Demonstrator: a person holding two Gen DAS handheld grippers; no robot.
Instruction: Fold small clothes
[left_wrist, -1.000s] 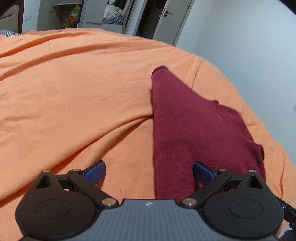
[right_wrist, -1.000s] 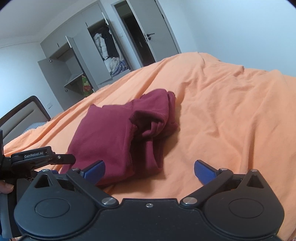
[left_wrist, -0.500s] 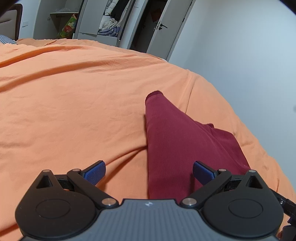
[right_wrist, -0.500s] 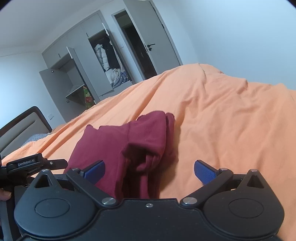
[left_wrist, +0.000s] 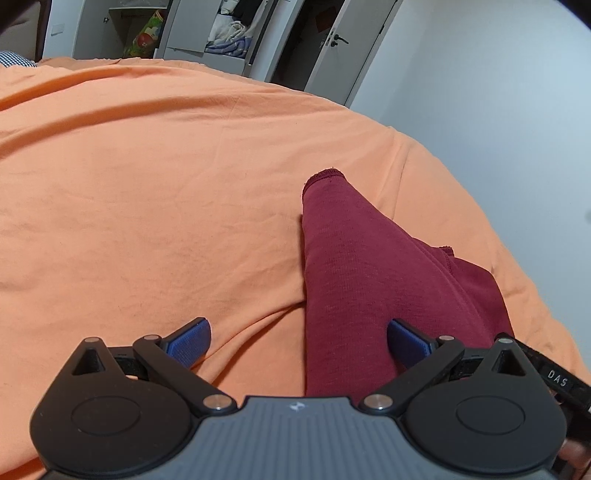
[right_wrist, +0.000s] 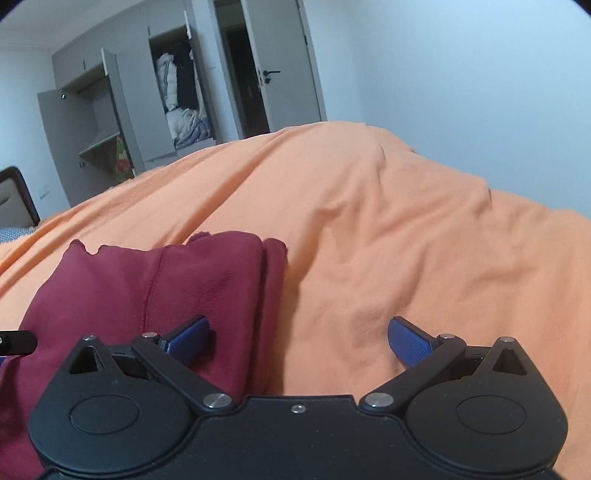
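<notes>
Both tongs stand wide open, gripping nothing. Left tongs hang low over the near end of the dark red garment, straddling its left edge: left pad over bare sheet, right pad over cloth. Right tongs straddle the garment's right edge, where stacked folded layers show.

Garment lies partly folded on the orange bedsheet, one narrow part running away from the left camera to a hemmed end.

Likely step: take the near edge on both sides for the next fold. To do it well:
- drop each pair of tongs so one pad slides under every layer, not just the top one
- close at matching points on both edges so the fold line runs straight
- pinch only red cloth; the sheet is loose and creased and would lift with it
- lift low, lay it over, flatten

Surface is a soft bed, so expect sag under pressure. Room: open wardrobe with stuffed shelves, grey door ajar, plain walls.
</notes>
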